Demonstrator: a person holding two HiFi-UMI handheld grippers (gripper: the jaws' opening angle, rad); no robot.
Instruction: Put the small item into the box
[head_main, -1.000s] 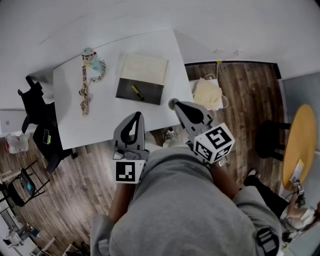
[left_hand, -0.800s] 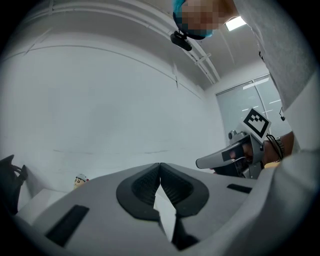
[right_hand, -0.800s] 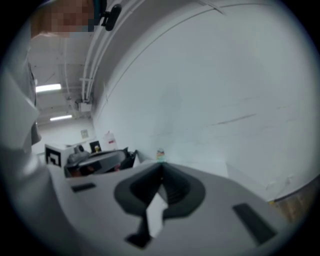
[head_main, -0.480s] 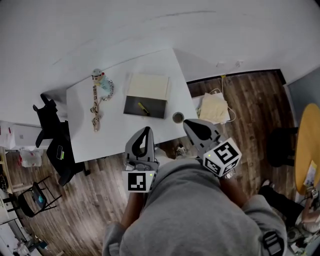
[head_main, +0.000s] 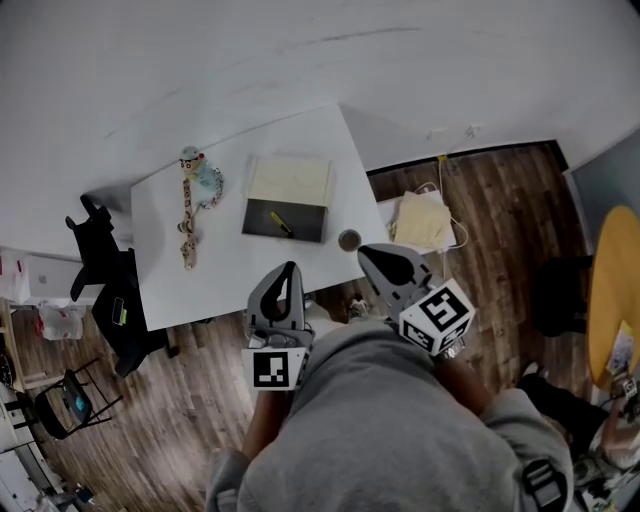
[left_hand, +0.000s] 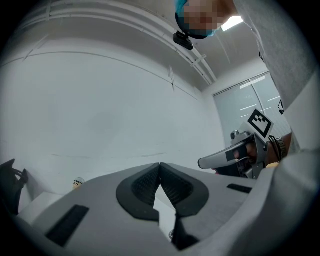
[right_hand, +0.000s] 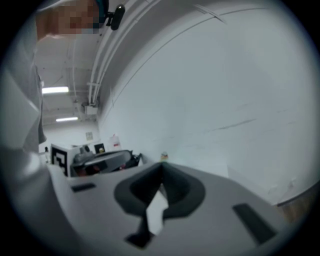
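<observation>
An open box stands on the white table (head_main: 225, 270): a dark tray (head_main: 300, 215) with a cream lid (head_main: 288, 180) behind it. A small yellow item (head_main: 280, 224) lies in the tray. A small round dark item (head_main: 349, 240) sits near the table's right edge. My left gripper (head_main: 290, 268) is shut and empty, held off the table's near edge. My right gripper (head_main: 365, 252) is shut too, just below the round item and apart from it. In each gripper view the jaws meet with nothing between them, left gripper (left_hand: 160, 165) and right gripper (right_hand: 161, 175).
A toy figure (head_main: 196, 166) with a beaded strip (head_main: 186, 225) lies at the table's left. A black chair (head_main: 100, 265) stands left of the table. A cream bag (head_main: 420, 218) lies on the wood floor at the right, and a yellow round table (head_main: 610, 290) is far right.
The right gripper's tip was at the small round item a second ago; it now sits nearer me, apart from it. Both grippers stayed shut.
</observation>
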